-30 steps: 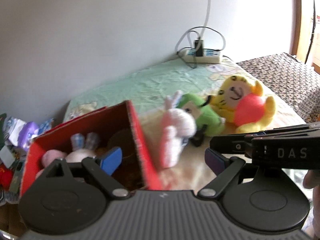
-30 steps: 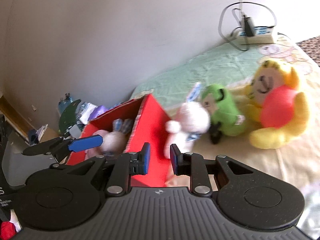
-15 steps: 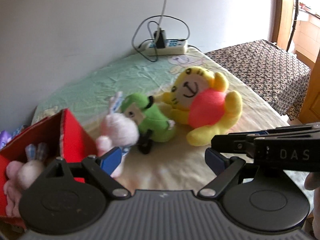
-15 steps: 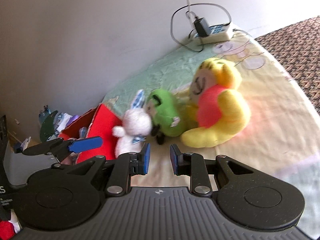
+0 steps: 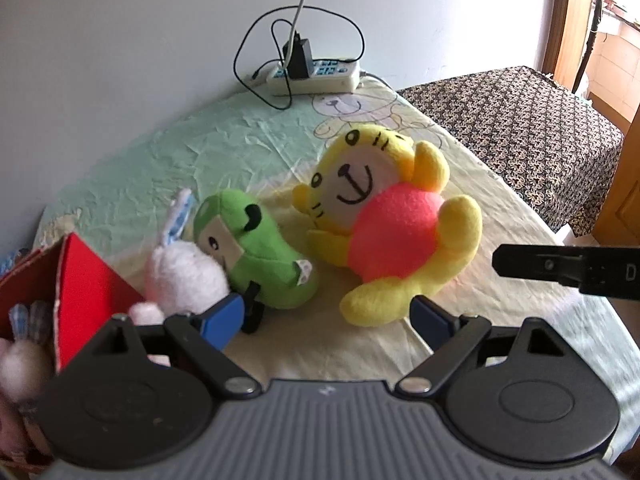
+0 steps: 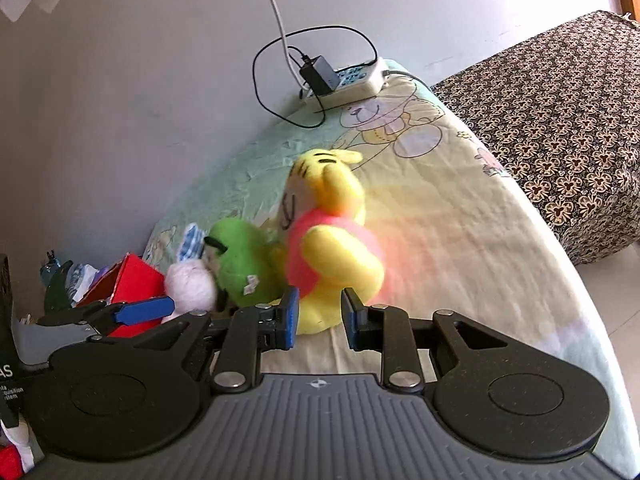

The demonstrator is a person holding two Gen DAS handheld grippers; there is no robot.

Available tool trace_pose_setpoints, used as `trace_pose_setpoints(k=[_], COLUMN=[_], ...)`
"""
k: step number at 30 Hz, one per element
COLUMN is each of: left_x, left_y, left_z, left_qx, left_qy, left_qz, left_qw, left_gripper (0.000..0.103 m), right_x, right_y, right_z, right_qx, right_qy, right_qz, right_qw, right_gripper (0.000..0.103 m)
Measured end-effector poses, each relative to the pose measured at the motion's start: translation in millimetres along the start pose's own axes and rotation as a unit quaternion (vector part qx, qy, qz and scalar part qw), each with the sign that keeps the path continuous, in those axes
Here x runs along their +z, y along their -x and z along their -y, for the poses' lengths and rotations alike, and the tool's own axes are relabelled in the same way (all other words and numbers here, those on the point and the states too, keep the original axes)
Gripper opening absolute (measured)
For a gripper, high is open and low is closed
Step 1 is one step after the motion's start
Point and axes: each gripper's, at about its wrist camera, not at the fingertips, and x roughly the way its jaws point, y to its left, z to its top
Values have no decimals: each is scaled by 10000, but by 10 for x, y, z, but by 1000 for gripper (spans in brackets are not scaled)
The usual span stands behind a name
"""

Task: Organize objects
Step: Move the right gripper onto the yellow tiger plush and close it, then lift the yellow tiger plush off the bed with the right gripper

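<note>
Nearest to us in the left wrist view, our left gripper (image 5: 324,316) hangs with its blue-padded jaws spread wide and nothing between them. Our right gripper (image 6: 318,314) has its jaws parting; in its own view the foot of the yellow plush tiger in a pink shirt (image 6: 332,252) shows in the gap, though we cannot tell whether the pads touch it.

Just beyond the left gripper, at about 1 o'clock, that tiger (image 5: 384,220) lies on its back on the pale cartoon-print bedsheet (image 5: 180,152). At 11 o'clock the green plush toy with a white face (image 5: 256,256) leans beside it, touching the fluffy white plush rabbit (image 5: 184,276) at 10 o'clock. At 9 o'clock stands the red cardboard box (image 5: 84,276), with another pale plush rabbit (image 5: 24,344) inside.

Farthest, at 12 o'clock against the grey wall (image 5: 140,40), lies a white power strip (image 5: 320,78) with a black charger plugged in, and at 2 o'clock a dark patterned cloth (image 5: 520,120)
</note>
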Motion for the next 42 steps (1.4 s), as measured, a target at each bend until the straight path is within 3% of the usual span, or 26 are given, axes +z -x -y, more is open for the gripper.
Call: trace_pose_setpoints(k=[3, 8, 11, 15, 21, 29, 33, 37, 42], left_x=[68, 147, 158, 159, 171, 165, 161, 171, 128], left_y=[-100, -321, -488, -641, -864, -1033, -1066, -986, -865], left_z=[-11, -59, -121, -135, -128, -91, -109, -77, -39], left_qx=[-140, -722, -1167, -1594, -1886, -2019, -2125, -2150, -2213], left_qy=[137, 533, 854, 1080, 1272, 1349, 1399, 1235, 1114], left_qz=[-27, -116, -288, -411, -647, -790, -837, -782, -823], left_qw=[9998, 9959, 9891, 9804, 9716, 9668, 9635, 9656, 9653], left_gripper=[91, 84, 77, 77, 77, 82, 78, 72, 70], right_x=[97, 294, 378, 431, 426, 393, 363, 329, 240], right_y=[-62, -183, -334, -546, -793, -973, -946, -845, -707], right_z=[73, 236, 316, 378, 407, 508, 511, 437, 343], right_qx=[86, 277, 336, 362, 357, 483, 578, 566, 490], right_qy=[-133, -656, -828, -874, -822, -1023, -1082, -928, -714], right_qz=[-2, 124, 67, -102, -393, -562, -599, -547, -579], right_qw=[9999, 9974, 9960, 9955, 9952, 9920, 9906, 9926, 9946], right_gripper=[29, 31, 32, 32, 39, 45, 39, 32, 32])
